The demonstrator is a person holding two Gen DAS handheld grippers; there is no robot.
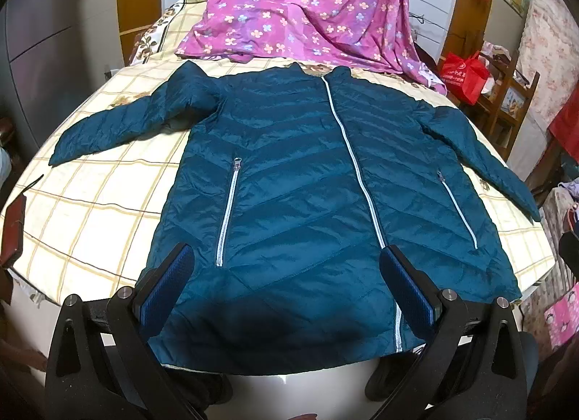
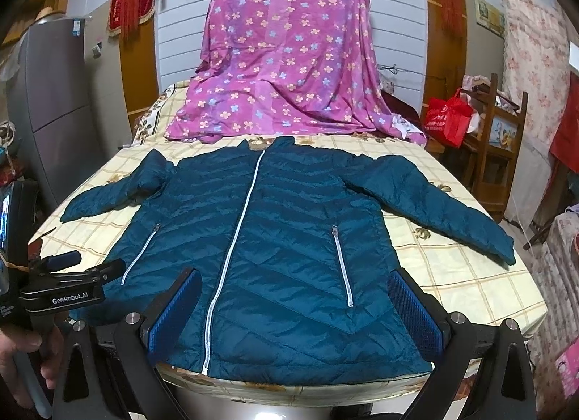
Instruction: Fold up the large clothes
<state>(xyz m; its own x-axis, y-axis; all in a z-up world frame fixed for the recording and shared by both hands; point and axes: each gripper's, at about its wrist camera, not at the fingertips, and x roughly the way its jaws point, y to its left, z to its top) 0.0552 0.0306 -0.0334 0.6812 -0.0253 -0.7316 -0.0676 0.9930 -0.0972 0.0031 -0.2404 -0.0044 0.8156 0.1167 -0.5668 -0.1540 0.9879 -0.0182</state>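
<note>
A teal quilted puffer jacket (image 1: 289,174) lies flat, front up and zipped, on the bed, with both sleeves spread out to the sides; it also shows in the right wrist view (image 2: 289,239). My left gripper (image 1: 286,271) is open and empty, held above the jacket's hem near the bed's front edge. My right gripper (image 2: 295,297) is open and empty, also above the hem, further right. The left gripper's body (image 2: 68,289) shows at the left of the right wrist view.
The bed (image 1: 90,210) has a cream checked sheet. A purple floral sheet (image 1: 307,7) covers a heap at the head of the bed. A red bag (image 2: 448,119) and wooden shelf (image 2: 503,145) stand to the right. A grey cabinet (image 2: 54,94) stands left.
</note>
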